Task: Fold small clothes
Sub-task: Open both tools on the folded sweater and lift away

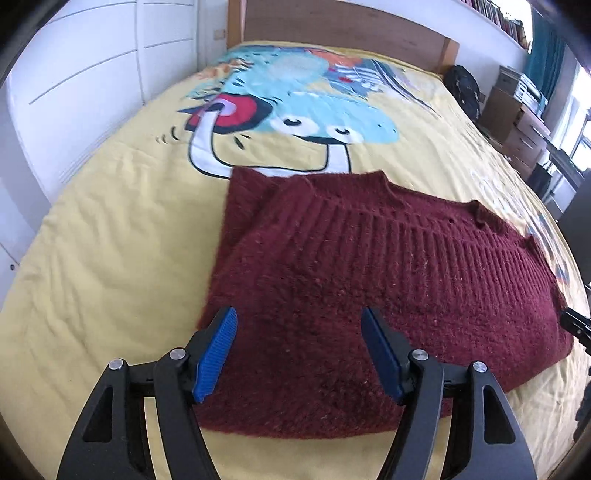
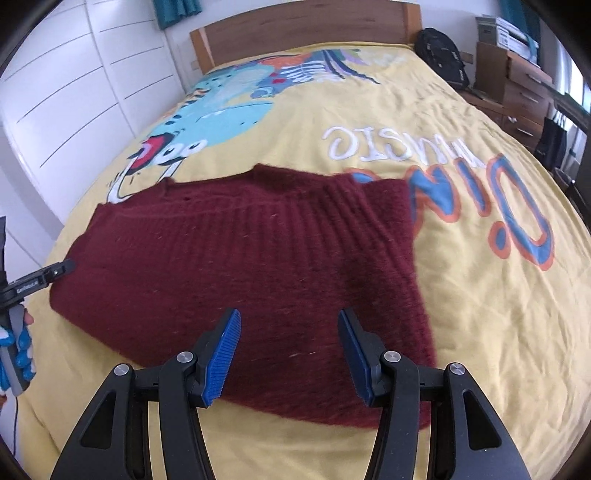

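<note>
Two views show one dark red knitted sweater (image 1: pixel 351 280) lying on a bed covered by a yellow bedspread (image 1: pixel 110 258) with a cartoon print.

From the left wrist camera, the left tongs (image 1: pixel 299 325) hang over the near left part of the sweater. Their blue pads (image 1: pixel 218 354) stand apart, released, with nothing pinched between them; the wool lies flat beneath the gap. The sweater looks folded, with a ribbed band running across its far side and one layer turned over at the far left corner. Its near hem lies close to the near edge of the bed. A black tip of the other tongs shows at the right border, just beside the sweater's right edge. White wardrobe doors (image 1: pixel 85 74) stand on the left, a wooden headboard (image 1: pixel 332 26) at the far end.

From the right wrist camera, the right tongs (image 2: pixel 290 325) hang over the near right part of the sweater, pads (image 2: pixel 225 354) apart and gripping nothing. The left tongs (image 2: pixel 55 271) reach in from the left border, their tip at the sweater's left edge, with the person's gloved hand (image 2: pixel 18 343) on the handle below. White and blue lettering on the bedspread lies beyond the sweater's right side. A black backpack (image 2: pixel 441 55) leans near the headboard.
</note>
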Demonstrator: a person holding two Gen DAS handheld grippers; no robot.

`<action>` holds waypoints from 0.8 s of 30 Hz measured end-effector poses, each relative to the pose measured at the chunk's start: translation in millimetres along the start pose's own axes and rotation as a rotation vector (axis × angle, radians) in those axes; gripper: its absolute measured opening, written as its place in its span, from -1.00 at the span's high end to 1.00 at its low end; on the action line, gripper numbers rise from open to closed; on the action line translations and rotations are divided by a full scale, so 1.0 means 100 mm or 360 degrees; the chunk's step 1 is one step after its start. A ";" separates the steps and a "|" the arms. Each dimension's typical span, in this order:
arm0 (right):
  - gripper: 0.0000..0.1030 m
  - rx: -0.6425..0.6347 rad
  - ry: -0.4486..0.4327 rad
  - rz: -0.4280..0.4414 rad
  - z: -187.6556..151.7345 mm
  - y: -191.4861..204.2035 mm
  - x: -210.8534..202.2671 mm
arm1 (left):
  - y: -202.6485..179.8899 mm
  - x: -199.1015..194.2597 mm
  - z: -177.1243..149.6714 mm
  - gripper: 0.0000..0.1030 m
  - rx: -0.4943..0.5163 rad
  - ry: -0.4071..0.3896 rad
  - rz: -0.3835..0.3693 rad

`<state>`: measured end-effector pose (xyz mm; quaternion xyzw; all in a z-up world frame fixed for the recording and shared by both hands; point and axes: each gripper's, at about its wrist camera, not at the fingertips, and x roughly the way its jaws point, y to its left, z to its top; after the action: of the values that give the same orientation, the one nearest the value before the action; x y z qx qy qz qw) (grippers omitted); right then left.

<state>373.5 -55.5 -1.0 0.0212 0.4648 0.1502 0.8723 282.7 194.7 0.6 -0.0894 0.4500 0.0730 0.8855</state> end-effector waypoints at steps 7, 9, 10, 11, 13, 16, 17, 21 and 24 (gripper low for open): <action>-0.09 0.0092 0.0099 -0.0074 -0.15 -0.11 0.14 | 0.02 0.11 -0.13 -0.26 0.0005 0.0091 0.0027; -0.10 0.0109 0.0072 -0.0084 -0.16 -0.16 0.03 | 0.04 0.09 -0.13 -0.26 -0.0007 0.0091 0.0017; -0.10 0.0101 0.0063 -0.0092 -0.16 -0.16 -0.01 | 0.06 0.06 -0.12 -0.26 -0.0027 0.0082 0.0004; -0.10 0.0090 0.0052 -0.0100 -0.16 -0.16 -0.07 | 0.08 0.01 -0.12 -0.26 -0.0051 0.0068 -0.0013; -0.10 0.0071 0.0025 -0.0112 -0.17 -0.16 -0.22 | 0.13 -0.07 -0.11 -0.26 -0.0086 0.0049 -0.0025; -0.10 0.0068 -0.0014 -0.0112 -0.22 -0.17 -0.44 | 0.21 -0.22 -0.14 -0.26 -0.0121 0.0033 -0.0031; -0.10 0.0070 -0.0022 -0.0110 -0.23 -0.17 -0.49 | 0.23 -0.26 -0.16 -0.26 -0.0131 0.0030 -0.0037; -0.10 0.0068 -0.0054 -0.0105 -0.37 -0.13 -0.77 | 0.38 -0.46 -0.26 -0.26 -0.0218 0.0026 -0.0091; -0.10 0.0073 -0.0068 -0.0100 -0.49 -0.07 -0.93 | 0.50 -0.60 -0.35 -0.26 -0.0294 0.0035 -0.0134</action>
<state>286.7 -93.9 45.0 0.0298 0.4499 0.1117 0.8856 209.6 232.3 24.3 -0.1904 0.4469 0.0759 0.8708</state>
